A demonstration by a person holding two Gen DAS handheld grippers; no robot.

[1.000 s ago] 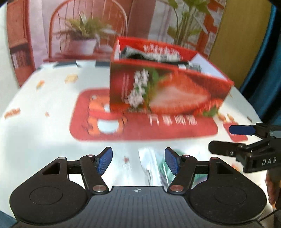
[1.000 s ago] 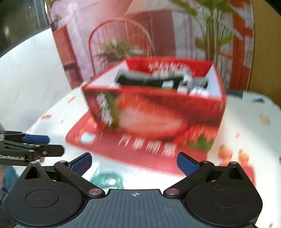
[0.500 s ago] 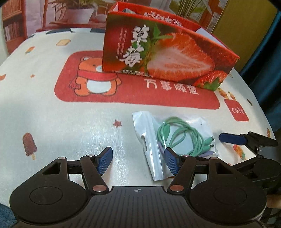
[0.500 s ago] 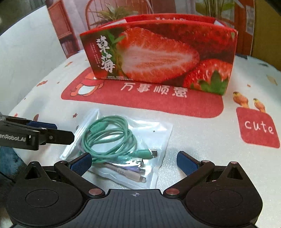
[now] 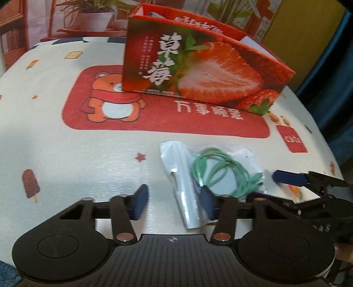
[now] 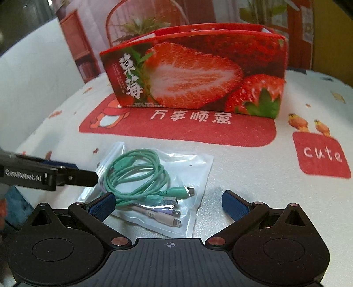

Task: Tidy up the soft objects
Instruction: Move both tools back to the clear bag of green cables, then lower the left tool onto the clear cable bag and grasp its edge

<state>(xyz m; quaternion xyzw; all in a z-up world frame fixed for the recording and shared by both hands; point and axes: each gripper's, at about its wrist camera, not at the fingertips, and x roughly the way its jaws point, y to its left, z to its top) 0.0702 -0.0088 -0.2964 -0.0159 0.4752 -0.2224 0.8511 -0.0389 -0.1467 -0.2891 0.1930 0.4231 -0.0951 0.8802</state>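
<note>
A clear plastic bag of coiled green and lilac cables (image 6: 154, 187) lies flat on the tablecloth; it also shows in the left wrist view (image 5: 218, 174). My left gripper (image 5: 174, 204) is open, low over the bag's left end, its right finger at the bag's edge. My right gripper (image 6: 168, 205) is open wide, low over the bag's near end, the bag lying between its fingers. Each gripper shows in the other's view, the left gripper (image 6: 66, 174) at the left, the right gripper (image 5: 308, 183) at the right. A red strawberry-print box (image 6: 198, 75) stands behind, open on top.
The round table wears a white cloth (image 5: 77, 159) with a red bear panel (image 5: 110, 106) and a "cute" patch (image 6: 322, 154). A potted-plant backdrop (image 5: 88, 17) stands behind the box. A dark blue curtain (image 5: 331, 66) hangs at the right.
Both grippers have dropped from above the box toward the table and closed in on the cable bag. The box's inside has gone out of sight.
</note>
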